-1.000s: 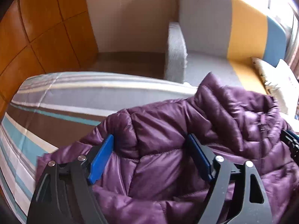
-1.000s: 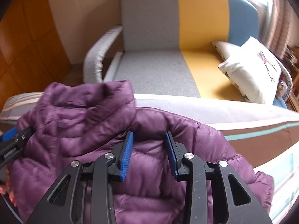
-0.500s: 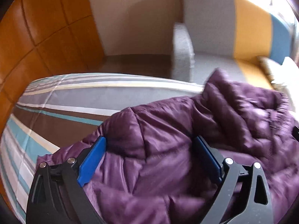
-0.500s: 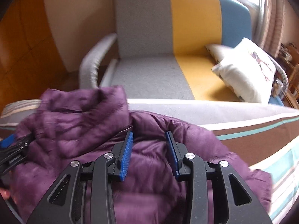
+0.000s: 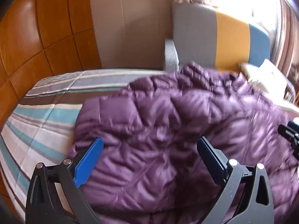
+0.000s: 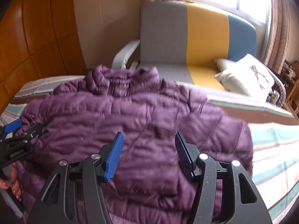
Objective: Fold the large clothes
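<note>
The purple puffer jacket [image 6: 134, 115] is judged light, soft and slippery; hem corners are best pinched; left gripper [image 5: 149, 149] and right gripper [image 6: 148, 141] are held spread, empty

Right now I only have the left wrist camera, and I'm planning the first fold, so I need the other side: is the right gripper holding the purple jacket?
Observer: No. The right gripper is open, with its jaws spread over the jacket and nothing pinched between them.
Operator: Where is the collar?
Observer: The collar is at the far edge, toward the sofa, and it is bunched up.
Operator: And the jacket's right-hand side?
Observer: The jacket's right edge rests on the striped bedspread, which carries on past it.
</note>
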A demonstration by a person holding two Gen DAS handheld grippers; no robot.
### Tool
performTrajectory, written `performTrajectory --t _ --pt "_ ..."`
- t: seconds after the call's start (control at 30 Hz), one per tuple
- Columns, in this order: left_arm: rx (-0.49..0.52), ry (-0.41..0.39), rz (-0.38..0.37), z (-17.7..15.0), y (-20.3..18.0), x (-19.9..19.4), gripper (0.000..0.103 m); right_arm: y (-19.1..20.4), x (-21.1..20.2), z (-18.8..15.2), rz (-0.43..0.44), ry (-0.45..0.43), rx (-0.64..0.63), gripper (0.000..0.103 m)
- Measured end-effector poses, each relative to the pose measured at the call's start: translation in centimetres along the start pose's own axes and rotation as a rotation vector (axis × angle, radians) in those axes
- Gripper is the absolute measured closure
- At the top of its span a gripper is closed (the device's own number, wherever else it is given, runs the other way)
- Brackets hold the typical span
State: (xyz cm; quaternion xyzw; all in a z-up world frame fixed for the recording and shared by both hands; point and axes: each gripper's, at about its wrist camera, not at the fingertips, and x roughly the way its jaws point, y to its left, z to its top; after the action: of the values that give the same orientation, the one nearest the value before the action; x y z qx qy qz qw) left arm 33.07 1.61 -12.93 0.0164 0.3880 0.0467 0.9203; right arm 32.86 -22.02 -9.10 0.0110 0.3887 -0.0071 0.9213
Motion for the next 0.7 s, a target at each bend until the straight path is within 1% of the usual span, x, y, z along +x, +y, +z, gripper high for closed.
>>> performTrajectory --t 0.13,0.27,0.4,0.53,0.57,0.7 --pt "-0.029 0.053 0.008 -0.1 0.5 2.2 0.002 -0.2 1.7 -1.2 -0.04 0.026 0.0 0.046" --pt "-0.039 0.073 -0.001 0.0 0.1 3.8 0.002 -1.6 3.5 -1.9 -0.014 0.062 0.091 0.046" --pt "-0.033 0.08 0.005 0.1 -0.2 4.3 0.002 -1.4 3.9 -1.9 -0.034 0.057 0.083 0.046" --pt "-0.032 0.073 0.008 0.0 -0.2 4.0 0.002 -1.3 3.8 -1.9 -0.036 0.058 0.076 0.046" --pt "-0.034 0.067 0.007 0.0 -0.1 3.5 0.002 -1.3 3.6 -1.7 -0.034 0.062 0.074 0.044" --pt "-0.017 0.044 -0.013 -0.9 0.4 0.6 0.002 -1.6 1.2 -1.6 -0.013 0.061 0.089 0.044"
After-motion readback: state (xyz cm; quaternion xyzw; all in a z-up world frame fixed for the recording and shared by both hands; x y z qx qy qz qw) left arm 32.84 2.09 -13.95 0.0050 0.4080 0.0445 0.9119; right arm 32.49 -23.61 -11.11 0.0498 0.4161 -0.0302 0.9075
